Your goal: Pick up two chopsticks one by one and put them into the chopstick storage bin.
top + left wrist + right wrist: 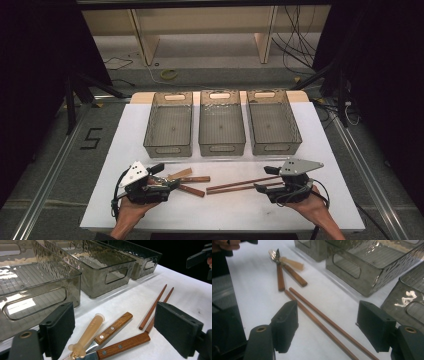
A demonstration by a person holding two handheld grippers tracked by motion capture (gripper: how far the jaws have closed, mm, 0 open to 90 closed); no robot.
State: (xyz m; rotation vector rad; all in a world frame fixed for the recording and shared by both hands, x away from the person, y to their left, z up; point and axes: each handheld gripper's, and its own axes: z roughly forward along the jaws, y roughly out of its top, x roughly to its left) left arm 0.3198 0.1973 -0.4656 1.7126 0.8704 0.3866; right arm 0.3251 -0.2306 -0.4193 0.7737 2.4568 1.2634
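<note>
Table (150, 210): white top, everything sits on it; person's hands come in from the near edge.
Bins: 3 smoky see-through bins (222, 127) in a row at the far side, w/ cut-out handles; look bare inside.
Left gripper (161, 176): near-left, jaws released & wide, nothing between the pads; in the left gripper view the cutlery lies just ahead of them.
Right gripper (265, 179): near-right, jaws released & wide; in the right gripper view the sticks run on the table between the 2 jaws, pads not pressing them.
Chopsticks (240, 184): pair of long thin reddish-brown sticks, side by side, nearly touching, mid-table betw. the 2 grippers.
Chopsticks handling: prob. light, stiff, smooth, may roll or slip out of flat pads. Best take both together near mid-length, pads across the sticks, so they don't pivot.
Wood-handled cutlery (117, 326): 2 pcs w/ riveted wooden handles, crossing at the metal ends, just by the left gripper. Prob. heavier at the metal end; grip on the handle, close to the metal.
Pale plastic piece (88, 333): translucent beige handle, lies on/against the wood ones. Likely light, slick; take mid-shaft.
</note>
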